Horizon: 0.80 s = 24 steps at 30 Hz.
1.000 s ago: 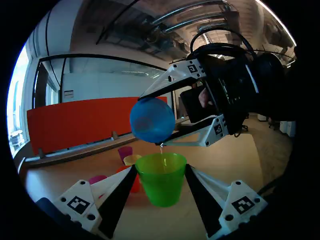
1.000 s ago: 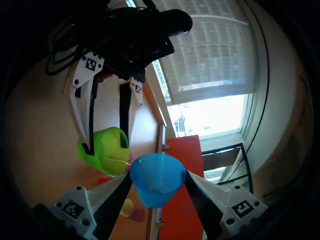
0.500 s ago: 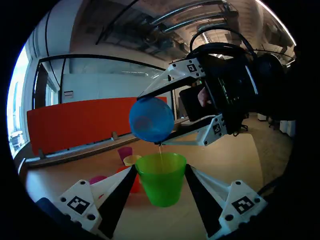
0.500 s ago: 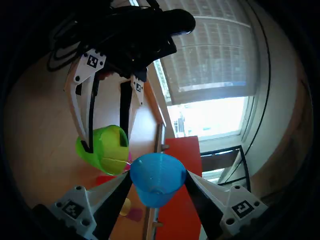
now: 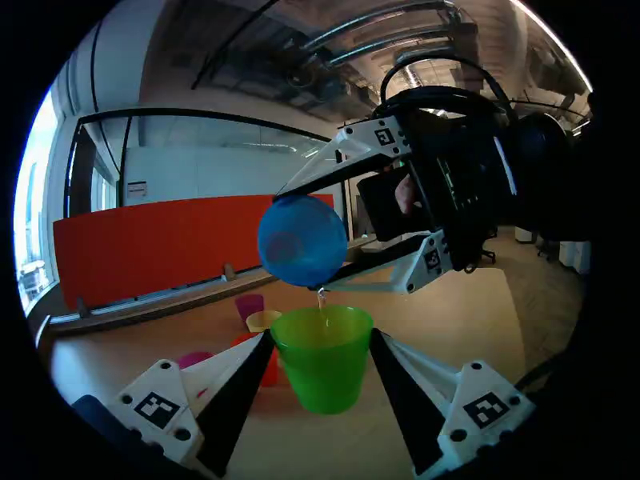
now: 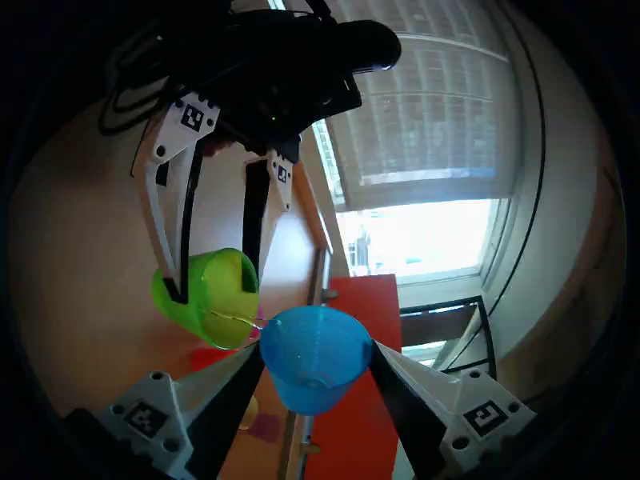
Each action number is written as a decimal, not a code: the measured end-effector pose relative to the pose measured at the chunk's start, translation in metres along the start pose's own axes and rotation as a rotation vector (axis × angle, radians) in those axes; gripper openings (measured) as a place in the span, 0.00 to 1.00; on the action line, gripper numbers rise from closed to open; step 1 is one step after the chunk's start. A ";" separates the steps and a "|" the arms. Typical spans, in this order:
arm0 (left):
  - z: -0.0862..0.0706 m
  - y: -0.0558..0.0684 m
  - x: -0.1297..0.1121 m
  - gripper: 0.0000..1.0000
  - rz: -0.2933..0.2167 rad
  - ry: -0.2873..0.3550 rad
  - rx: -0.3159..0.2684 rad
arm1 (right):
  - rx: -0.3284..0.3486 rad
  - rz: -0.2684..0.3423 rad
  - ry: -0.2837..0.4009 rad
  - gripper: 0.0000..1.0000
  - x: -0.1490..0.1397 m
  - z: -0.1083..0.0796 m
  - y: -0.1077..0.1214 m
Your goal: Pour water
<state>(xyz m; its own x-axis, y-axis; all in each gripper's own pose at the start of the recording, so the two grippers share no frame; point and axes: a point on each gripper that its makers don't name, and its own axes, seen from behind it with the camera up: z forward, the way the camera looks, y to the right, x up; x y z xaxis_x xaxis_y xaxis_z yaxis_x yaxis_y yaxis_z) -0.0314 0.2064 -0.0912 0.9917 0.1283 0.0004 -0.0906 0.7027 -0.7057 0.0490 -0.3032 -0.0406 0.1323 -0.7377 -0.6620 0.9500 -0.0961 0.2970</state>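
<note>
Water (image 5: 321, 298) drips from the tipped blue cup (image 5: 302, 240) gripped in your right tool (image 6: 314, 352), its lip directly above the upright green cup (image 5: 322, 360) clamped in your left tool (image 5: 320, 340).

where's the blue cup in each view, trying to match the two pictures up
Left gripper view: the blue cup is at the centre, tipped, just above the green cup.
Right gripper view: the blue cup is at bottom centre.
Shared landmark: the green cup, directly below the blue one in the left gripper view, up and to its left in the right gripper view.
</note>
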 end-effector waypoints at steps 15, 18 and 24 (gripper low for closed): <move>0.002 0.002 -0.002 0.87 0.002 -0.004 -0.003 | 0.002 -0.014 -0.002 0.92 -0.001 -0.001 0.000; 0.002 0.002 -0.002 0.87 0.003 -0.005 -0.001 | 0.000 -0.021 -0.003 0.93 -0.001 -0.001 0.000; 0.002 0.002 -0.002 0.87 0.003 -0.003 -0.002 | 0.000 -0.038 -0.004 0.93 0.002 -0.004 -0.001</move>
<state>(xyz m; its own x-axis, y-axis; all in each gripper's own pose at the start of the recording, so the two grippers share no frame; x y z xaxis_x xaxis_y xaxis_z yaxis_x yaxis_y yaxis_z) -0.0336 0.2085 -0.0912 0.9912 0.1324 0.0008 -0.0931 0.7011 -0.7070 0.0493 -0.3023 -0.0448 0.0949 -0.7360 -0.6703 0.9544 -0.1241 0.2714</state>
